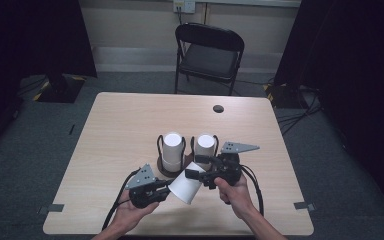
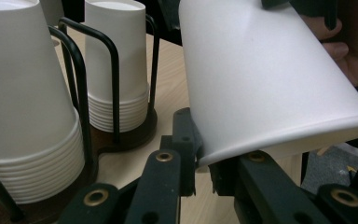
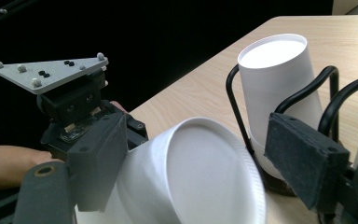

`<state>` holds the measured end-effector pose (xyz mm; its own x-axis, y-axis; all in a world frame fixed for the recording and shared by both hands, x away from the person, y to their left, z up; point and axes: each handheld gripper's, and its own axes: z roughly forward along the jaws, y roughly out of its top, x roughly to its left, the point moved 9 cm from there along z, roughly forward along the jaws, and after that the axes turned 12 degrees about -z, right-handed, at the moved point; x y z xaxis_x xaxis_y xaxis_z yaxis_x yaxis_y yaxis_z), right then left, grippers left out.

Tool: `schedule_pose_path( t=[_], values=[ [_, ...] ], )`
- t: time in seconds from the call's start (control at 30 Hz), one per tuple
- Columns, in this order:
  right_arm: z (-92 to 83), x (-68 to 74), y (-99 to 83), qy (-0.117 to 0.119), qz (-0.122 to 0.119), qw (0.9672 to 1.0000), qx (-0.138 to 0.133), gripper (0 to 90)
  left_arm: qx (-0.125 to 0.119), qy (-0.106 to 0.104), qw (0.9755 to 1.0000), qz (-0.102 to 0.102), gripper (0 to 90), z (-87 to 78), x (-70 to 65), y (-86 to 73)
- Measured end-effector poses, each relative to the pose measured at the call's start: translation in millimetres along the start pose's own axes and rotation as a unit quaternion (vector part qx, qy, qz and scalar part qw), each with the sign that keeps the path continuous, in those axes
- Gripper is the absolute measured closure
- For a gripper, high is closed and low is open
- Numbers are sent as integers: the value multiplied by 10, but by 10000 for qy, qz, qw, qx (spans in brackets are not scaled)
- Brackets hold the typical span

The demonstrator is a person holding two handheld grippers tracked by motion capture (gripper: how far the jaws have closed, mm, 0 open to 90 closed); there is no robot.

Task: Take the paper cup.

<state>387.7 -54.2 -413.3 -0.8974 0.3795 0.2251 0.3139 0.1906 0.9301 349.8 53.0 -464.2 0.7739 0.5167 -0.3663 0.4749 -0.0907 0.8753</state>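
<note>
Cup (image 1: 186,189) lay tilted at lower centre, base toward right tool (image 1: 196,167); left tool (image 1: 166,187) pinched its rim (right stood wide, unclamped).

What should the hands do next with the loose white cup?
Probably draw the right gripper back. Its jaws stand apart around the cup without pressing it, while the left gripper is pinched on the cup's rim, so the left already holds it.

No legible text, label or sign anywhere
</note>
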Motion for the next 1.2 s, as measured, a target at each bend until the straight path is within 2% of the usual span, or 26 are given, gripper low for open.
schedule_pose_path(
  t=[0.17,0.43,0.6,0.8,0.83,0.9,1.0,1.13,1.2],
  values=[
    [-41,-46,12,-133,-84,9999,-28,209,173,103,9998,-94,832,-42,41,-17],
    [-131,-80,41,-289,-267,9992,-34,215,416,224,9989,-4,832,-75,107,-20],
    [-194,-40,13,-404,-642,9970,149,174,715,292,9970,87,832,-73,147,-56],
    [-280,-16,-59,-435,-851,9951,250,168,920,379,9945,337,831,-44,133,-99],
    [-306,-12,-93,-473,-951,9938,337,169,951,374,9941,359,831,-40,128,-101],
    [-319,-6,-107,-476,-984,9934,356,169,1009,372,9933,426,831,-38,123,-103],
    [-361,13,-140,-463,-1097,9919,437,169,1120,312,9923,424,831,-31,109,-113],
    [-386,40,-178,-390,-1269,9894,582,171,1300,205,9902,473,832,-18,91,-128],
    [-387,64,-194,-302,-1406,9873,677,173,1432,193,9881,527,832,-12,86,-146]
  ],
)
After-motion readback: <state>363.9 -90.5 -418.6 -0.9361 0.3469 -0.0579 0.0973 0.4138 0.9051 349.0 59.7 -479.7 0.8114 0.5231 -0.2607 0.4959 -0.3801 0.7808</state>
